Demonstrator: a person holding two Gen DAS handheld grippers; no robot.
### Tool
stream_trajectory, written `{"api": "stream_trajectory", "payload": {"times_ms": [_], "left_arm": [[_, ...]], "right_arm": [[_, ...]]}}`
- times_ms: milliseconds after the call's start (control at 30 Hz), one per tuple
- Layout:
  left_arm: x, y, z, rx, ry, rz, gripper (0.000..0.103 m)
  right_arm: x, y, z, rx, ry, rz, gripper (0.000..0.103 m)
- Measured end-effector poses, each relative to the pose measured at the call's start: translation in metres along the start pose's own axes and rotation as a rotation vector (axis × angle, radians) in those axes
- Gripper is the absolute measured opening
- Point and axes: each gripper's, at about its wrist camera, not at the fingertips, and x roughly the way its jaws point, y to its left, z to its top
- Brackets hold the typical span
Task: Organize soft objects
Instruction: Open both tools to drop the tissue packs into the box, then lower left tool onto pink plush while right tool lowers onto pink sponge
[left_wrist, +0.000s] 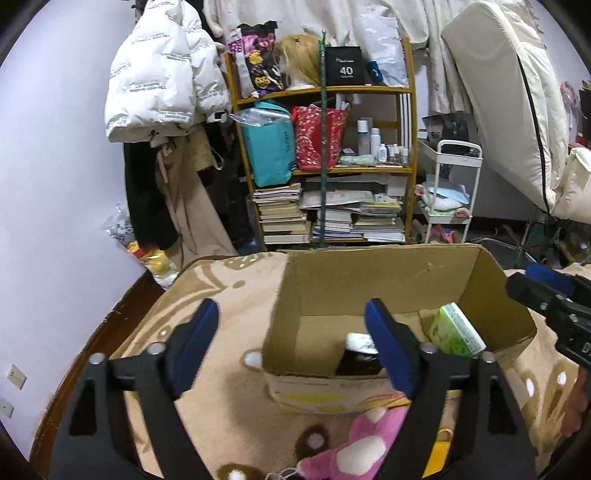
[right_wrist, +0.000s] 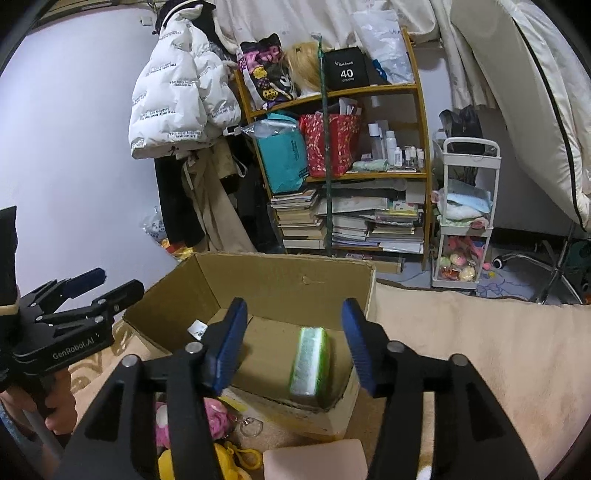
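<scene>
Cardboard box open-topped; green pack occupies right floor.

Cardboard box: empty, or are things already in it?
Not empty. The cardboard box holds a green packet and a black-and-white item; much floor shows bare.

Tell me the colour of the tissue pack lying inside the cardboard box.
Green with a white panel; the tissue pack in the cardboard box shows best in the right wrist view.

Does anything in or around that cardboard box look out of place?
Somewhat. The green pack leans tilted in the box instead of lying flat, and the pink plush and yellow toy lie outside the box on the blanket.
</scene>
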Motion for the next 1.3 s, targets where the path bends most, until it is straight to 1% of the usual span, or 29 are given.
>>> {"api": "stream_trajectory", "payload": {"times_ms": [67, 100, 133, 167, 200, 300, 500, 633, 800, 933, 1200, 1300], "left_arm": [[-0.005, 0.002, -0.002, 0.005, 0.001, 0.007, 0.088], [-0.007, 0.003, -0.002, 0.012, 0.007, 0.01, 0.092], [-0.008, 0.003, -0.002, 0.016, 0.011, 0.016, 0.095], [-0.011, 0.004, -0.003, 0.019, 0.012, 0.024, 0.096], [-0.014, 0.005, -0.005, 0.019, 0.011, 0.028, 0.097], [-0.023, 0.01, -0.008, 0.004, 0.027, 0.018, 0.097], [-0.04, 0.018, -0.017, -0.019, 0.068, 0.008, 0.098], [-0.05, 0.019, -0.022, -0.017, 0.093, -0.004, 0.098], [-0.062, 0.02, -0.025, -0.01, 0.106, -0.001, 0.098], [-0.07, 0.021, -0.034, -0.017, 0.132, -0.003, 0.098], [-0.083, 0.023, -0.048, -0.027, 0.167, -0.012, 0.098], [-0.081, 0.023, -0.052, -0.026, 0.187, -0.014, 0.098]], "right_arm": [[-0.006, 0.001, -0.001, 0.01, -0.008, -0.002, 0.075], [-0.008, 0.001, -0.001, 0.016, -0.01, 0.0, 0.081], [-0.01, 0.001, -0.002, 0.02, -0.009, -0.001, 0.084], [-0.013, 0.002, -0.001, 0.023, -0.009, -0.002, 0.091], [-0.016, 0.003, -0.002, 0.024, -0.01, -0.003, 0.096], [-0.025, 0.004, -0.004, 0.025, -0.009, -0.008, 0.102], [-0.041, 0.007, -0.009, 0.032, 0.002, -0.025, 0.103], [-0.053, 0.009, -0.012, 0.024, 0.006, -0.04, 0.103], [-0.065, 0.013, -0.019, 0.015, 0.013, -0.053, 0.103], [-0.073, 0.015, -0.026, 0.005, 0.028, -0.068, 0.103], [-0.078, 0.023, -0.036, -0.02, 0.058, -0.073, 0.103], [-0.076, 0.027, -0.041, -0.043, 0.078, -0.078, 0.103]]}}
